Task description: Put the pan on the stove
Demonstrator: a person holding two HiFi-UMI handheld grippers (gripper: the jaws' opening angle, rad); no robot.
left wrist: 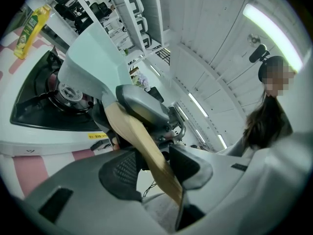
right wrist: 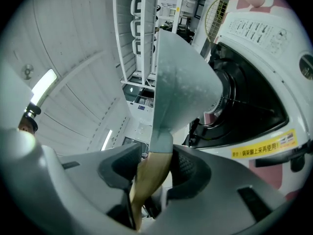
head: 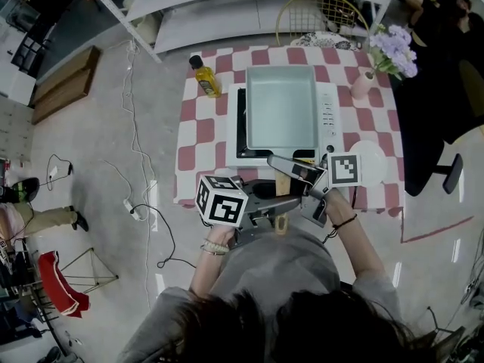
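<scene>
A pale teal rectangular pan point(head: 281, 104) sits over the white gas stove point(head: 328, 119) on the checked table; whether it touches the burner point(left wrist: 68, 93) I cannot tell. Its wooden handle point(head: 282, 185) points toward me. My left gripper point(head: 261, 204) is shut on the handle point(left wrist: 142, 146) near its end. My right gripper point(head: 300, 175) is shut on the handle point(right wrist: 149, 173) closer to the pan point(right wrist: 181, 82). In the left gripper view the pan point(left wrist: 90, 58) rises above the black stove top.
A yellow oil bottle point(head: 205, 76) stands left of the stove. A pink vase with purple flowers point(head: 393, 51) and a white plate point(head: 368, 161) are on the right. A gold wire basket point(head: 321, 13) sits behind. Cables lie on the floor at left.
</scene>
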